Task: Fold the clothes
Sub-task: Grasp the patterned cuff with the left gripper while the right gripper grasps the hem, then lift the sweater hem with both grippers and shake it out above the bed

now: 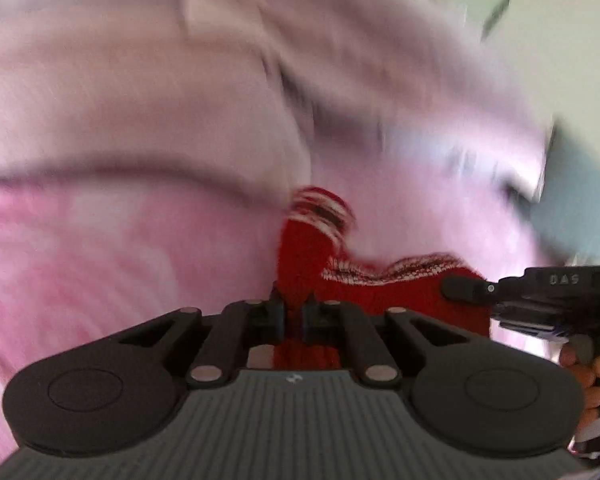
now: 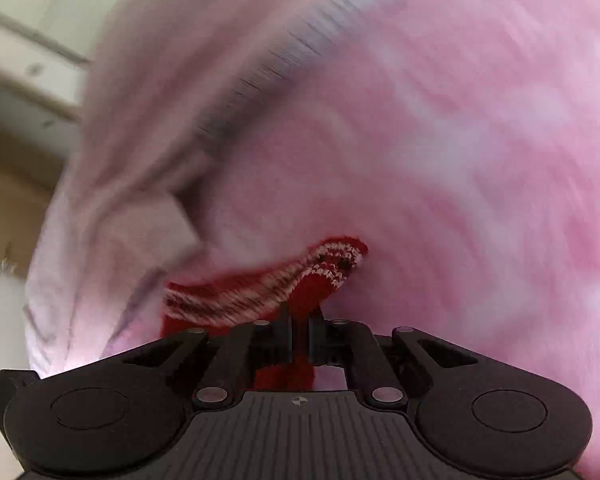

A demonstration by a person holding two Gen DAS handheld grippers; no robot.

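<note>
A red knitted garment [image 1: 380,288] with a white-and-dark patterned band is held up between both grippers. My left gripper [image 1: 294,304] is shut on one red edge of it. The same red knit [image 2: 260,292] fills the jaws of my right gripper [image 2: 300,316], which is shut on another edge. In the left wrist view the right gripper [image 1: 472,288] reaches in from the right, gripping the far end of the garment, with a person's hand [image 1: 588,368] on its handle. Both views are blurred by motion.
A pink patterned bedcover [image 1: 100,248] [image 2: 480,160] lies beneath and behind the garment. A pale lilac sheet or cloth [image 1: 180,80] [image 2: 140,160] is bunched beyond it. Light walls and pale furniture [image 2: 20,60] show at the edges.
</note>
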